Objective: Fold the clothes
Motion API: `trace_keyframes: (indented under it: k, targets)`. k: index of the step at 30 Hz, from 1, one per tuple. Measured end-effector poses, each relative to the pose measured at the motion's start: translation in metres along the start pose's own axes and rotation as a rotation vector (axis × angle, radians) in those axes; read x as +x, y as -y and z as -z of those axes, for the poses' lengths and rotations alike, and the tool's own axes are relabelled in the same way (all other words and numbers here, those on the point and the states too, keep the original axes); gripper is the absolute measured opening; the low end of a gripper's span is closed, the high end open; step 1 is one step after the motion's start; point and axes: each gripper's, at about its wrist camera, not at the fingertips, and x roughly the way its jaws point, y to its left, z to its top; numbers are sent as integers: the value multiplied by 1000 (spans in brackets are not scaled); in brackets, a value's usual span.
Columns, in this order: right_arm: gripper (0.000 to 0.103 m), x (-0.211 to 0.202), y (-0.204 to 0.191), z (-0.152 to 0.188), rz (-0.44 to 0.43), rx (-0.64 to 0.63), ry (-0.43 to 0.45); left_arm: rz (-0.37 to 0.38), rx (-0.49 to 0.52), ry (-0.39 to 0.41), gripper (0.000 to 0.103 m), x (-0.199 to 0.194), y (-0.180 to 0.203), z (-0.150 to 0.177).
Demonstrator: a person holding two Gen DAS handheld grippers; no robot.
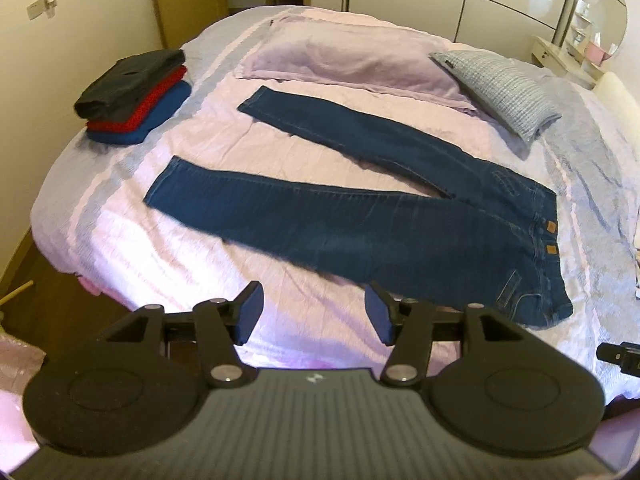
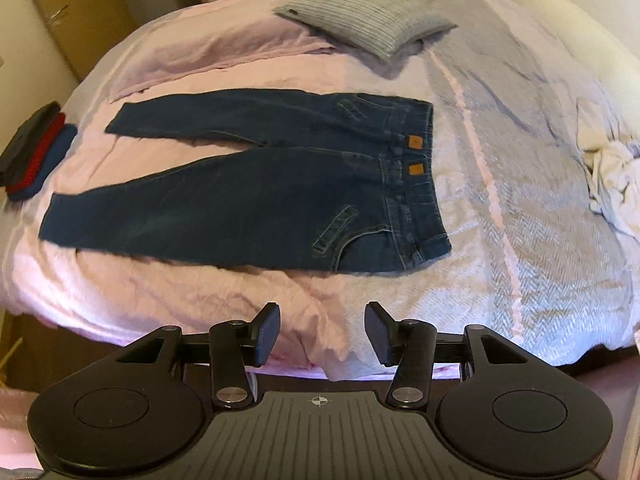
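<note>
At the near edge of a bed (image 1: 132,248), I am holding my left gripper (image 1: 314,312) and my right gripper (image 2: 322,332) above the pale pink cover, both with jaws spread wide and nothing between the pads. Neither is touching cloth; the jeans (image 1: 360,216) are lying just beyond the fingertips.

The jeans are spread flat with the waistband pointing to my right and both legs running away to my left, so the long axis is lying across the bed from side to side. The legs are splaying apart in a narrow V, the near leg closer to my jaws, the far leg angling toward the lilac pillow (image 1: 344,56). Two tan patches are showing at the waistband.

Farther out, the left wrist view is taking in a full stack of folded clothes (image 1: 134,96), dark grey on red on blue, sitting well apart from the leg hems at the bed's left side, plus a round mirror (image 1: 608,24). The right wrist view is catching only the edge of that stack, but is showing a crumpled white garment (image 2: 612,176) at the right, and a grey ribbed cushion (image 2: 368,20) beyond the waistband.
</note>
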Motion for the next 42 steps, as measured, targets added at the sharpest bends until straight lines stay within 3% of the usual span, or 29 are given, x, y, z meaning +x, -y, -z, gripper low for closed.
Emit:
trace_keyframes:
  k: [14,24,33,42]
  targets:
    - [52,-12,5,30,3,-18,-30,-4,22,-30,53,-20,3,39]
    - [53,-6,0,23,1,-2,-29,5,47,-34,55,-10,2,28]
    - [53,30,-4,-18,46,99,-38,64,92,-50,55,47,-9,-31]
    - [53,67,-14,-75,128,306,23,175,225,6,55,122,-34,-137]
